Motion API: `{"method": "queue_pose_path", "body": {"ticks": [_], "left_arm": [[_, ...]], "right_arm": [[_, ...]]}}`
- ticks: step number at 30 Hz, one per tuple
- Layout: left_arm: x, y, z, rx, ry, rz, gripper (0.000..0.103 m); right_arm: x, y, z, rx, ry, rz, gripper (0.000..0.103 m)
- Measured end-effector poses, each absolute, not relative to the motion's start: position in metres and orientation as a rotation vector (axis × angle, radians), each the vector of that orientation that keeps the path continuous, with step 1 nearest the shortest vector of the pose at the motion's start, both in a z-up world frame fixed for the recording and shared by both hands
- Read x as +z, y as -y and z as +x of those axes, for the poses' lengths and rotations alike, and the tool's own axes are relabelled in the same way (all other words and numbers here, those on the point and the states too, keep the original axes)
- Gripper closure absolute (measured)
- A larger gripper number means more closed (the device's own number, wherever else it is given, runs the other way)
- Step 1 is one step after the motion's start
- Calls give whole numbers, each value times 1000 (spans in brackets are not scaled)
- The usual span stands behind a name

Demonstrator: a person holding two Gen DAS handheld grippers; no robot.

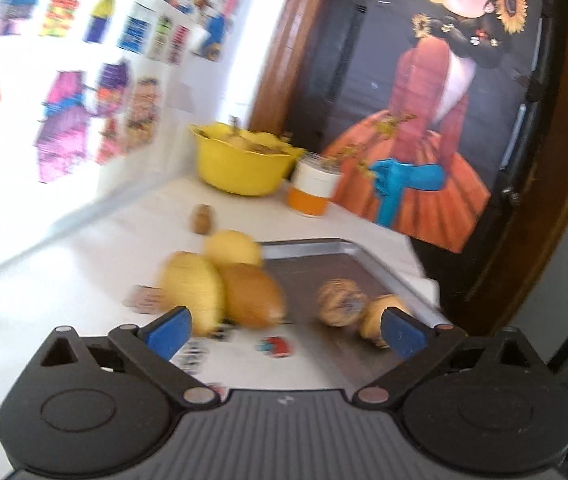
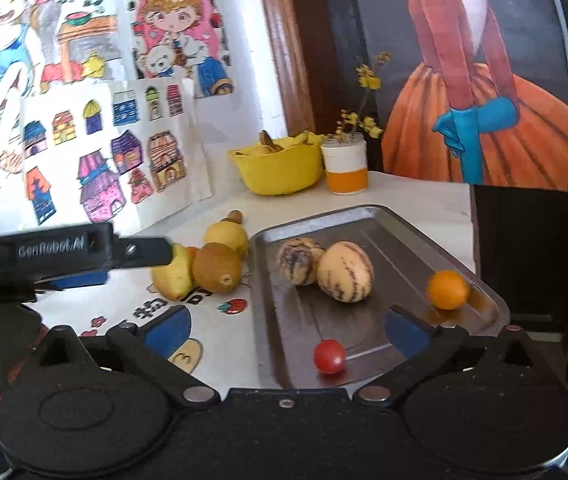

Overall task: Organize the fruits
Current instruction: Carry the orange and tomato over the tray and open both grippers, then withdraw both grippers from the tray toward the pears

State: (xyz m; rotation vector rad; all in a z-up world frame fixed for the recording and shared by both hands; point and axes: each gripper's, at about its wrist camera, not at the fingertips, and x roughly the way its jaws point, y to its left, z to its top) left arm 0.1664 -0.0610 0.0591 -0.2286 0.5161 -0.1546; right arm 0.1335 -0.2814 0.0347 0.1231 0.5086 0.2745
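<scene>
Metal tray (image 2: pixel 384 240) on the white desk (image 2: pixel 416 192), holding two striped pale-yellow fruits (image 2: pixel 346 276) that touch each other near its middle, an orange (image 2: pixel 447 289) near its right rim, and a small red tomato (image 2: pixel 329 356) near its front edge. Just left of the tray, on the desk, a cluster of three fruits: a brown round fruit (image 2: pixel 216 267) touching a yellow fruit (image 2: pixel 172 276) on its left, with a second yellow fruit (image 2: pixel 226 234) directly behind them. A small brown fruit (image 2: pixel 236 216) lies behind the cluster. At the back of the desk, a yellow bowl (image 2: pixel 279 168) with peel-like contents, and beside it a white-and-orange cup (image 2: pixel 344 166) carrying yellow flower sprigs.

Left claw (image 1: pixel 286 330): blue pads spread wide apart, nothing between them; the view is motion-blurred, with the fruit cluster just ahead of the left pad. From the right wrist view the left claw reaches in from the left, its tip at the yellow fruit of the cluster; contact cannot be judged.

Right claw (image 2: pixel 287 330): pads wide apart, empty, poised over the tray's front portion.

Background: coloured drawings (image 2: pixel 103 152) on the wall at left, and a dark poster of a figure in an orange dress (image 2: pixel 484 100) at right.
</scene>
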Motion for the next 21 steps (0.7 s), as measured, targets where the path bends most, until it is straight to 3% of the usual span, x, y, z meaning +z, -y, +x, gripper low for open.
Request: {"method": "queue_pose_path", "body": {"ticks": [21], "left_arm": [[29,-64,113,67,-593,-223,1]], "right_arm": [[23,146,122,476,-651,-143,1]]}}
